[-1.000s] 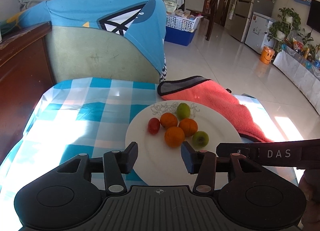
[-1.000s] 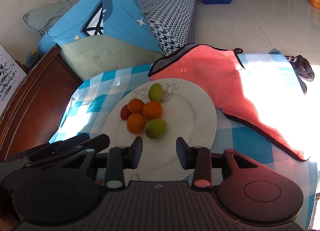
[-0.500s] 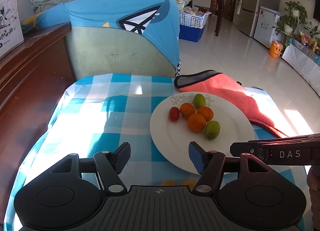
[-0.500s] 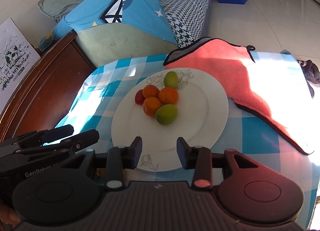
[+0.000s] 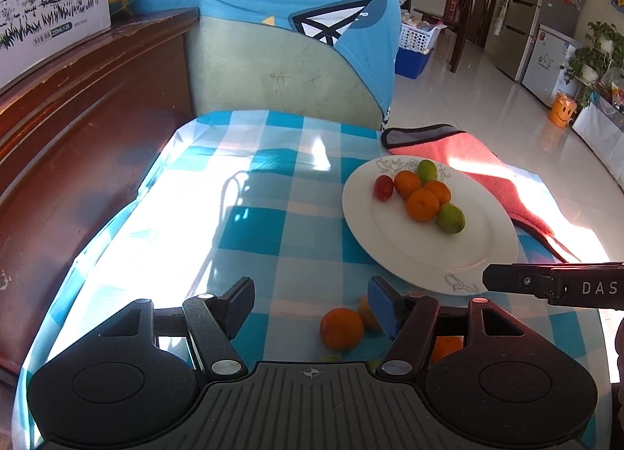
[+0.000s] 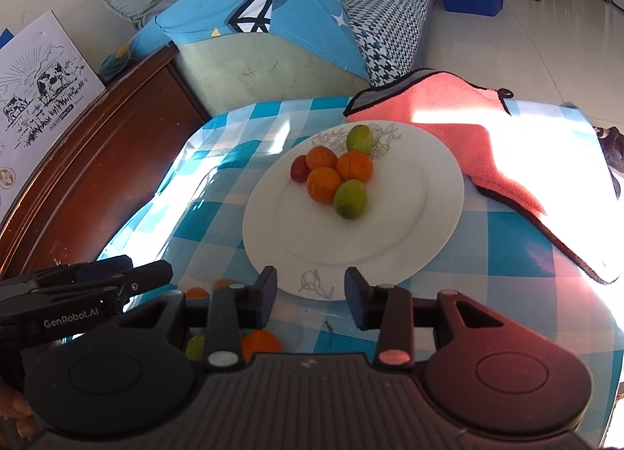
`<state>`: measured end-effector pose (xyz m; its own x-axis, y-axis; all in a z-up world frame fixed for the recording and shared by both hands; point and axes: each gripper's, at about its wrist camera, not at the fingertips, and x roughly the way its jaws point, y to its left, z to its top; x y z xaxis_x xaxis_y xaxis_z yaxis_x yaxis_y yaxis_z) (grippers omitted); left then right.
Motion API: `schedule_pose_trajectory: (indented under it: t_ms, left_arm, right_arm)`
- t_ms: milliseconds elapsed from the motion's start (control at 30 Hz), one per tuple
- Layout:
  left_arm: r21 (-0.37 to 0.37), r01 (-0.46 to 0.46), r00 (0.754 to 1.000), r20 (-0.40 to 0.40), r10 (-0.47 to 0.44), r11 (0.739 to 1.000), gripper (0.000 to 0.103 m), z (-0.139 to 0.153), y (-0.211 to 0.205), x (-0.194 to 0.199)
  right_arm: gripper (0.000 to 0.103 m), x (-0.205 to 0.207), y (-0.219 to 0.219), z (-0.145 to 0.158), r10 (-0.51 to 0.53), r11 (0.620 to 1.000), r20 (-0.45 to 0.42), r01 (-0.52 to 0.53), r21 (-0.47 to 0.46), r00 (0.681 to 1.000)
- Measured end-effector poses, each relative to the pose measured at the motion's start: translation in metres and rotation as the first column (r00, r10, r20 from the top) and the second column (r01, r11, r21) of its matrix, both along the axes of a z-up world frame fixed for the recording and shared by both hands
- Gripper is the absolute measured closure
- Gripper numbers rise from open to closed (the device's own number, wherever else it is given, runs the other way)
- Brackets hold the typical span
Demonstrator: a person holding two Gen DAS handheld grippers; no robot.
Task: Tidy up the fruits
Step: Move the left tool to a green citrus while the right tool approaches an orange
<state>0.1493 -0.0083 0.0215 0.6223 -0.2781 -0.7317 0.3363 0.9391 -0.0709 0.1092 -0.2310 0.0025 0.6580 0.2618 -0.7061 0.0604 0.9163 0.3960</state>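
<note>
A white plate (image 5: 429, 255) (image 6: 351, 247) on the blue checked cloth holds three oranges (image 6: 323, 185), two green fruits (image 6: 350, 198) and one small red fruit (image 6: 299, 168). Loose oranges (image 5: 341, 328) (image 6: 260, 342) and a green fruit (image 6: 195, 346) lie on the cloth near the front edge. My left gripper (image 5: 312, 307) (image 6: 156, 274) is open left of the plate; one loose orange lies on the cloth below its gap, close to the right finger, and the pads do not touch it. My right gripper (image 6: 312, 296) (image 5: 491, 279) hangs over the plate's near rim, narrowly open and holding nothing.
A coral towel (image 6: 468, 130) lies right of and behind the plate. A dark wooden cabinet (image 5: 78, 138) with a cow-printed box (image 5: 50, 1) runs along the left. A sofa with a blue cover (image 5: 292, 40) stands behind the table. Sunlit cloth spreads left of the plate.
Both grippers have drawn back from the plate, the left one also shifting left. The left jaws have widened. Loose oranges at the table's front have come into view.
</note>
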Motion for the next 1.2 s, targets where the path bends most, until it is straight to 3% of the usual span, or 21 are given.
schedule_pose_trajectory:
  t_ms: [300, 933, 1200]
  left_arm:
    - [0.024, -0.011, 1.0, -0.014, 0.012, 1.0, 0.039, -0.013, 0.011, -0.019]
    - [0.025, 0.066, 0.997, -0.033, -0.065, 0.998, 0.043, -0.033, 0.011, -0.031]
    - [-0.003, 0.074, 0.996, -0.045, -0.074, 0.997, 0.047, -0.037, 0.012, -0.031]
  right_arm:
    - [0.063, -0.016, 0.015, -0.007, 0.03, 0.999, -0.004, -0.03, 0.016, 1.0]
    - [0.064, -0.013, 0.048, -0.03, 0.131, 0.99, -0.05, -0.133, -0.041, 0.99]
    - [0.074, -0.012, 0.052, -0.031, 0.144, 0.986, -0.045, -0.147, -0.072, 0.988]
